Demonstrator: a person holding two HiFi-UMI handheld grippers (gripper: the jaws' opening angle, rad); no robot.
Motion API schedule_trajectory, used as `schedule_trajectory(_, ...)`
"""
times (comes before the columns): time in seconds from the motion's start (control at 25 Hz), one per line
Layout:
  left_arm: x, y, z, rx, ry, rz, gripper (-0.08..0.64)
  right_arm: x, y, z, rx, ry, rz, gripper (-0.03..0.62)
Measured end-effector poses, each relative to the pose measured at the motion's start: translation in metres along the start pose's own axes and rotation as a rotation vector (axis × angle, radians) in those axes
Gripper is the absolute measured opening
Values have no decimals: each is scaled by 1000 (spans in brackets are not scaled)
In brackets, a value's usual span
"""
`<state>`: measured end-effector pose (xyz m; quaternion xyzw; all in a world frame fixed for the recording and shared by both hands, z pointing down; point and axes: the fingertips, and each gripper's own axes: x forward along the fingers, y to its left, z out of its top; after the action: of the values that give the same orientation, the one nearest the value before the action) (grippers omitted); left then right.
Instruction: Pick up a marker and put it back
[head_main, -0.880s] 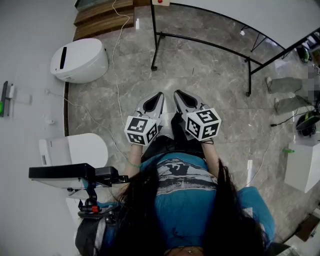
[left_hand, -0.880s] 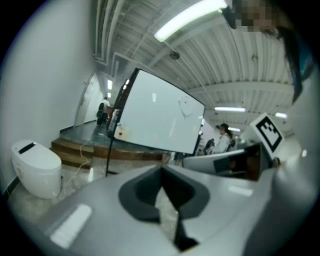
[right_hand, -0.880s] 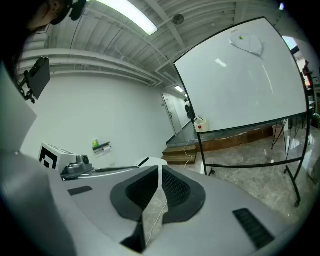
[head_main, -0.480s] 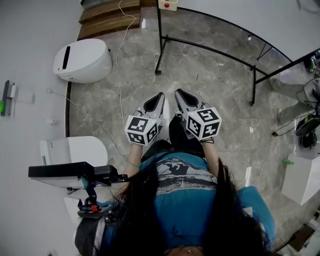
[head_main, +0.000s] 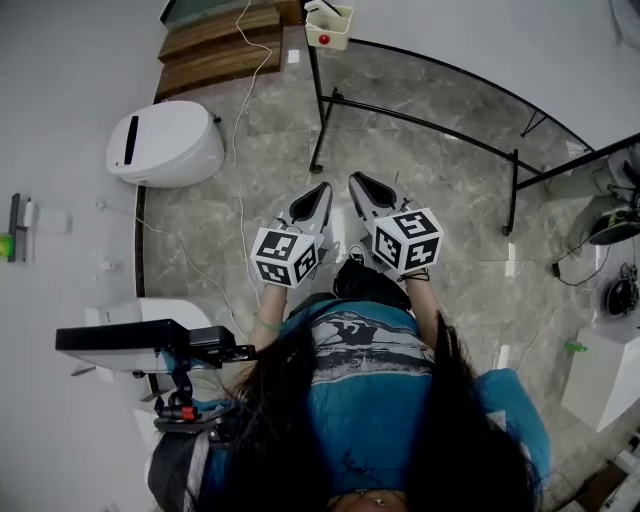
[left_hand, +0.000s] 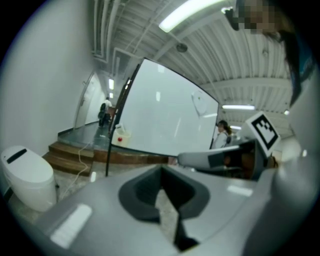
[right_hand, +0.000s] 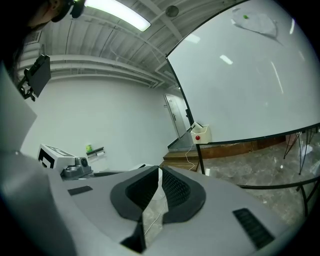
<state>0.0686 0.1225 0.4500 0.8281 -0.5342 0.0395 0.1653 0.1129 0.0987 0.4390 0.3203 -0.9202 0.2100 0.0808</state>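
Observation:
My left gripper (head_main: 316, 192) and right gripper (head_main: 358, 183) are held side by side at waist height, pointing forward over the marble floor. Both are shut with nothing between the jaws, as the left gripper view (left_hand: 161, 192) and the right gripper view (right_hand: 159, 172) show. A small ledge (head_main: 14, 226) on the left wall carries a dark stick and a green thing (right_hand: 89, 148); they are too small to tell as markers. The whiteboard (right_hand: 250, 80) stands ahead, with a white box with a red dot (head_main: 328, 25) on its frame.
The whiteboard's black stand (head_main: 420, 95) runs across the floor ahead. A white rounded device (head_main: 165, 140) sits at the left, with wooden steps (head_main: 215, 45) behind it and a cable (head_main: 238, 200) trailing over the floor. People stand far off beyond the board (left_hand: 220, 134).
The view has shifted forward: the white box with the red dot has come into sight at the top. Both grippers sit slightly higher in the picture, still shut and empty.

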Motion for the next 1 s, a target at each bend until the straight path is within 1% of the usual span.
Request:
schedule_trajectory(0.2,5,-1,25,35,-30,2,2,1,-2,28,-12,-48,12,31)
schedule_trajectory(0.32,19,3,35,38,-34,19,2,10,-16,39,-6,-46,21,31)
schedule_trajectory(0.44,45,16,30,29,-5,38,2,32,-42,39,16,-24,37,31)
schedule_trajectory(0.52,53,24,24,29,16,46,2,43,-50,37,26,-13,45,29)
schedule_trajectory(0.72,49,28,27,24,9,65,2,40,-45,33,24,0,58,31)
schedule_trajectory(0.8,53,30,29,25,9,60,2,42,-47,33,28,2,55,29)
schedule_trajectory(1.0,113,89,36,7,41,20,2,112,-91,50,58,15,19,31)
